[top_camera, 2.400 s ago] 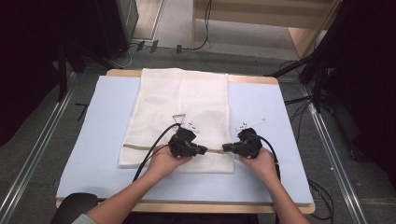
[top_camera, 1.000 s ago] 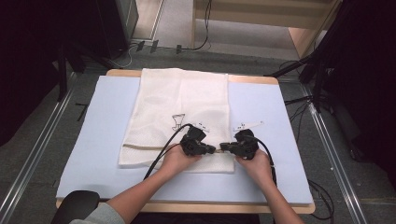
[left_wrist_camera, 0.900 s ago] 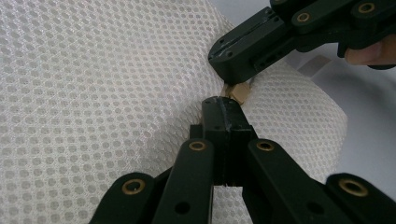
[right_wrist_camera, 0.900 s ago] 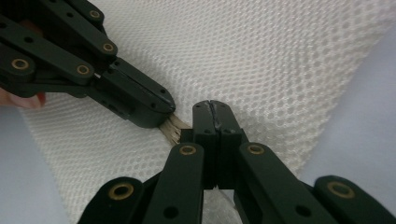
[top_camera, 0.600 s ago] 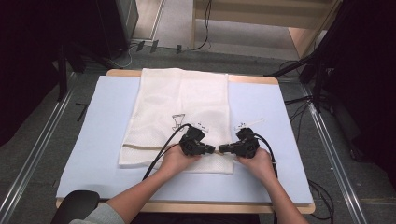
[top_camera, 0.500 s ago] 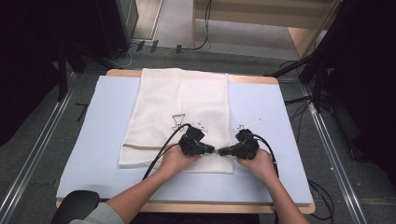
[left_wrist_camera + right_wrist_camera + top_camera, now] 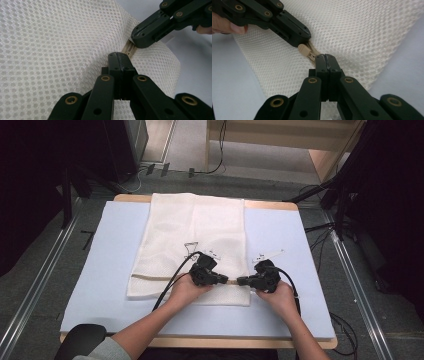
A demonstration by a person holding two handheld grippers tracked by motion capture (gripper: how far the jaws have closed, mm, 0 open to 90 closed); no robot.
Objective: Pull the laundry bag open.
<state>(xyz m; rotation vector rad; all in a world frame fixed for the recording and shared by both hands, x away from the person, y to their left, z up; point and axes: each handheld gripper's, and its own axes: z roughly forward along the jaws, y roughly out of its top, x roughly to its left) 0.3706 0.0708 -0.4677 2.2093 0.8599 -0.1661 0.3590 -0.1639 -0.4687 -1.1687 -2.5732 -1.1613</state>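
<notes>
Both grippers pinching zipper (image 7: 310, 53) on mesh bag (image 7: 200, 235): left gripper (image 7: 119, 56) clamping tape beside pull, right gripper (image 7: 325, 57) clamping pull; keeping tape tight, pulling slowly

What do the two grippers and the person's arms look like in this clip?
Both the left gripper and the right gripper are black, with linked bars joined by brass-coloured rivets and flat black jaws. A black cable trails from the left one. Small white tags sit on top. A grey sleeve shows at the left arm.
</notes>
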